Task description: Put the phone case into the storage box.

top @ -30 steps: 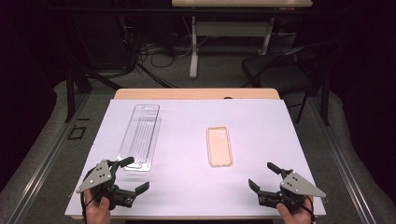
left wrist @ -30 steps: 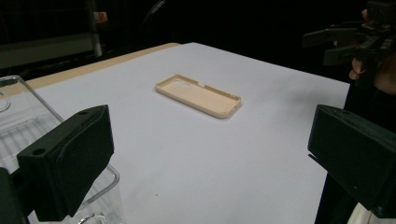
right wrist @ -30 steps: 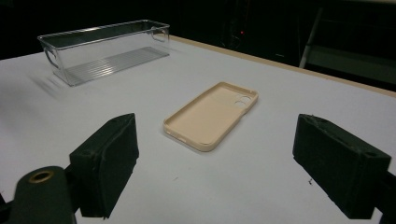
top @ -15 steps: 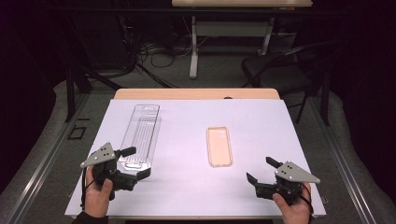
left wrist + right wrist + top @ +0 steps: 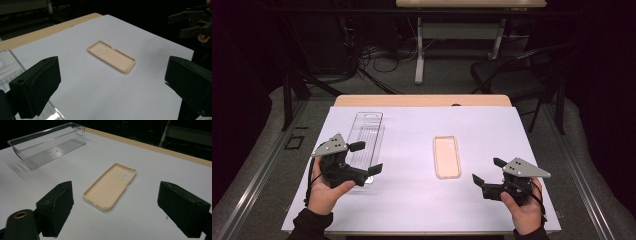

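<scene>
Both grippers sit near the front edge of the white sheet (image 5: 412,200) in the high view. We note the left gripper (image 5: 368,159) near the front-left corner, jaws apart and empty, held over the near end of the clear plastic tray (image 5: 368,131). The right gripper (image 5: 489,171) is near the front-right corner, jaws also apart, nothing between them. The beige phone case (image 5: 446,156) lies open side up between the two, right of centre, long axis running front to back, well apart from the tray.

Left gripper view: we see the phone case (image 5: 111,56) ahead between the spread jaws, untouched; a corner of the tray (image 5: 10,62) at the left; the right gripper (image 5: 193,21) far off at top right.

Right gripper view: phone case (image 5: 111,186) just ahead of the open jaws, camera cut-outs at its far end; the tray (image 5: 47,143) beyond, towards the far-left corner.

We find no readable writing, brand or label on any item.
</scene>
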Motion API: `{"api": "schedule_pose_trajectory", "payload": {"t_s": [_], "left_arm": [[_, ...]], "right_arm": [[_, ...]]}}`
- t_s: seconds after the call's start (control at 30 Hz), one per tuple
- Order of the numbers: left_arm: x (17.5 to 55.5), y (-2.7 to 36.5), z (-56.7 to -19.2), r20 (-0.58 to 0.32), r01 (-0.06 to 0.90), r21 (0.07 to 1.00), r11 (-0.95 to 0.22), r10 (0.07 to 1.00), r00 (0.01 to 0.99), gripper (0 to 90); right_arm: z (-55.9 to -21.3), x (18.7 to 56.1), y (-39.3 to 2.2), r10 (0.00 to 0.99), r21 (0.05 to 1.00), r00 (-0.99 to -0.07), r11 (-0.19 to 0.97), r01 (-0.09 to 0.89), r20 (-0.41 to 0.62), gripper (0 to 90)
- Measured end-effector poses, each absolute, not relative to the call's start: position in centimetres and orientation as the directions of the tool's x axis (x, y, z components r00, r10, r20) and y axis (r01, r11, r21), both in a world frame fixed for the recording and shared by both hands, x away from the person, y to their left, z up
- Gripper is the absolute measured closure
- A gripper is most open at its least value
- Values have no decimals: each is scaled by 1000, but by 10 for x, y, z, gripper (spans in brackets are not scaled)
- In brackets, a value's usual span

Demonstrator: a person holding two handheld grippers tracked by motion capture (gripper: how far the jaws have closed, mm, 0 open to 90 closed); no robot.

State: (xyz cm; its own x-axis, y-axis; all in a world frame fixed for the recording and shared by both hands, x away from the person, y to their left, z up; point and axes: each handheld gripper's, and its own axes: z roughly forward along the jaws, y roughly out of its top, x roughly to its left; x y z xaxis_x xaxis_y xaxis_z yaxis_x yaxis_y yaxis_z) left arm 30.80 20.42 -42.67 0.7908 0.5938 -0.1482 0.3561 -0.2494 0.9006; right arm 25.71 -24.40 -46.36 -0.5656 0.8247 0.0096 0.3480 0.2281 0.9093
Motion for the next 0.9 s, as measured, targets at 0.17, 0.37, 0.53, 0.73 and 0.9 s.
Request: {"api": "schedule_pose_trajectory", "payload": {"t_s": [0.17,0.37,0.53,0.73,0.9], "left_arm": [[321,191,-421,-144,371,885,-281,593,792,5],[338,179,-413,-135,369,881,-297,589,797,5],[348,170,-407,-124,359,881,-307,583,803,6],[364,158,-399,-124,360,877,-319,574,809,6],[379,154,-398,-116,367,873,-323,592,798,7]], "right_arm": [[-458,268,-242,830,895,-557,220,387,36,117],[-451,285,-235,836,883,-546,221,413,46,86],[-444,297,-229,836,876,-547,233,423,42,74],[-434,316,-219,831,864,-553,237,444,57,71],[-428,329,-213,828,850,-556,237,470,77,71]]}}
